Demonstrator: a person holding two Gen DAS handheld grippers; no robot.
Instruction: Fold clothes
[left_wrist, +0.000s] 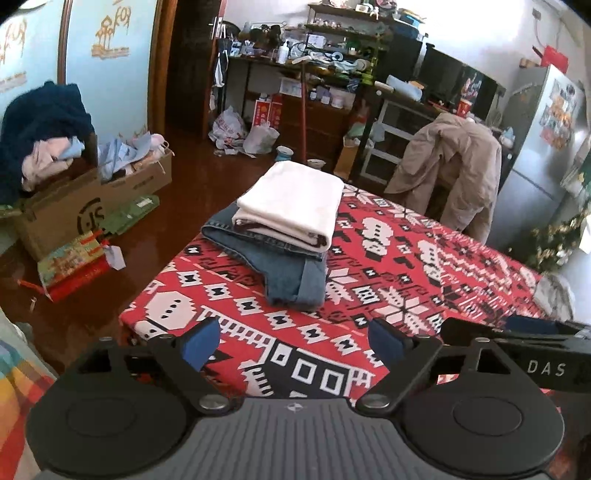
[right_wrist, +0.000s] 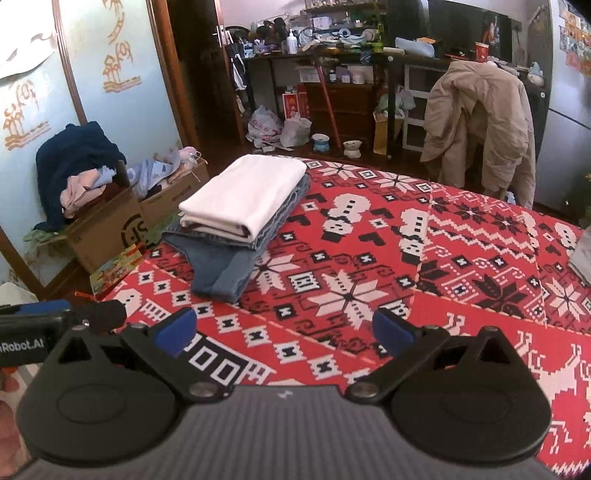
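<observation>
**Both grippers empty, folded stack well ahead**

Blue pads nearest the lens, spread wide over bare red-patterned cloth — left gripper gaping, nothing between its jaws. Same for the right gripper: jaws far apart, only cloth beneath, nothing clamped.

Ahead of both, well clear of the fingertips: a two-piece stack near the cloth's far left corner. White folded garment on top, jeans underneath, touching. From the left wrist, stack straight ahead, a little left of centre; from the right wrist, off to the upper left of the jaws.

Long axis of the white piece running away from the camera, rolled fold facing the near side. Jeans lying along the same line, sticking out past the white piece toward the grippers — near end narrowing to a folded edge.

Beyond, off the cloth: cardboard box of loose clothes on the floor at left, beige jacket draped on a chair at right.
</observation>
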